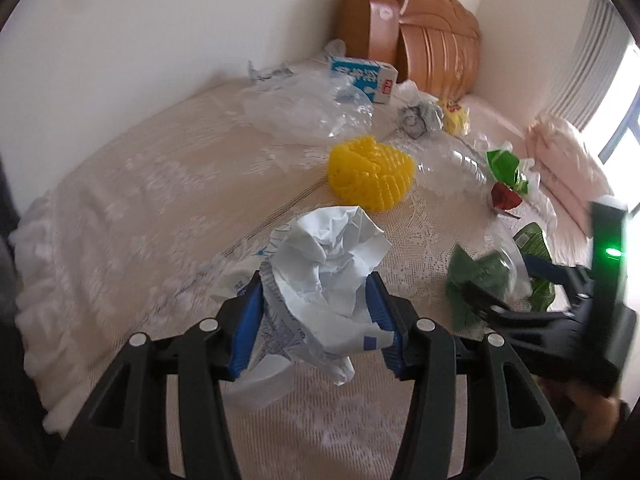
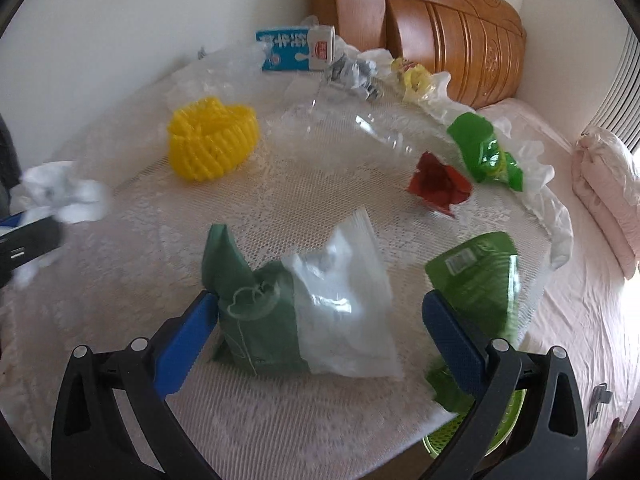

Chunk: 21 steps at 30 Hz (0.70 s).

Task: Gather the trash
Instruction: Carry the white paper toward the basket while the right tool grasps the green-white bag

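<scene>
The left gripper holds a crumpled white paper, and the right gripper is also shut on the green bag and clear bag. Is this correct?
Not fully. The left gripper does hold the crumpled white paper. But the right gripper is open: in the right wrist view its blue fingers stand wide apart on either side of the green bag and clear bag, not closed on them.

Both wrist views look forward and down across the lace-covered table (image 1: 120,208) toward the wooden headboard (image 2: 452,40), close in; edges seem blurred. The 2 share the yellow foam net (image 1: 370,176).
</scene>
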Each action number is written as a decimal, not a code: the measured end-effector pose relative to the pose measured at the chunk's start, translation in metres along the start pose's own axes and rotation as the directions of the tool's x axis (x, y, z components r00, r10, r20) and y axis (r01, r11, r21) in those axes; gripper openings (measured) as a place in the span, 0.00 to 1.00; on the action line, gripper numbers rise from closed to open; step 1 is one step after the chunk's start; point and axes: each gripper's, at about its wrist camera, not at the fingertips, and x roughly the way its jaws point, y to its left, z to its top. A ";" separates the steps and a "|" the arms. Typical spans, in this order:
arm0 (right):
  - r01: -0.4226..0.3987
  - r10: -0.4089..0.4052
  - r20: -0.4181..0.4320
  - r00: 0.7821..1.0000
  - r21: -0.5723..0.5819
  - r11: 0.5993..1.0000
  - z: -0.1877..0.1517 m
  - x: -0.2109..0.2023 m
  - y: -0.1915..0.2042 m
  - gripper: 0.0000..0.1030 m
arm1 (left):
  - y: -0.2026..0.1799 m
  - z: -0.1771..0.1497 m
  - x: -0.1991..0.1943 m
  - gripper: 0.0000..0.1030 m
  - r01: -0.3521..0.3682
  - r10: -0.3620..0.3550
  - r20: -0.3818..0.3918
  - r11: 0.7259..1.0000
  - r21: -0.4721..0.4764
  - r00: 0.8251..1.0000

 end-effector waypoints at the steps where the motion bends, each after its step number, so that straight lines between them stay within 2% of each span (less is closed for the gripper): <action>1: 0.002 -0.002 -0.011 1.000 -0.007 1.000 0.000 0.006 0.002 0.98 | 0.001 -0.003 -0.004 0.48 -0.001 0.001 0.001 1.000 -0.007 1.000; 3: -0.005 0.004 -0.037 0.999 -0.010 1.000 0.000 0.015 0.002 0.98 | 0.001 -0.007 -0.009 0.48 -0.004 0.004 0.000 1.000 -0.009 1.000; 5: -0.057 0.058 -0.042 0.997 0.005 0.998 -0.001 0.018 0.001 0.98 | 0.002 -0.011 -0.012 0.48 -0.010 0.010 -0.004 1.000 -0.010 1.000; 6: -0.073 0.073 -0.035 0.997 0.009 0.997 0.000 0.019 0.001 0.96 | 0.002 -0.012 -0.013 0.48 -0.019 0.019 -0.004 1.000 -0.011 1.000; 7: -0.089 0.089 -0.020 0.996 0.009 0.996 0.001 0.018 0.001 0.90 | 0.003 -0.013 -0.014 0.48 -0.026 0.026 -0.002 1.000 -0.015 1.000; 13: -0.183 0.183 0.048 0.982 0.010 0.983 0.006 0.005 -0.004 0.87 | 0.005 -0.016 -0.024 0.48 -0.034 0.035 0.012 0.999 -0.027 0.999; 18: -0.251 0.246 0.106 0.964 0.034 0.967 0.009 -0.028 -0.017 0.86 | -0.006 -0.013 -0.033 0.48 -0.026 0.026 0.024 1.000 -0.006 0.999; 21: -0.243 0.232 0.145 0.962 0.064 0.968 -0.002 -0.059 -0.044 0.86 | -0.027 -0.010 -0.041 0.48 0.012 -0.013 0.035 0.999 0.041 0.999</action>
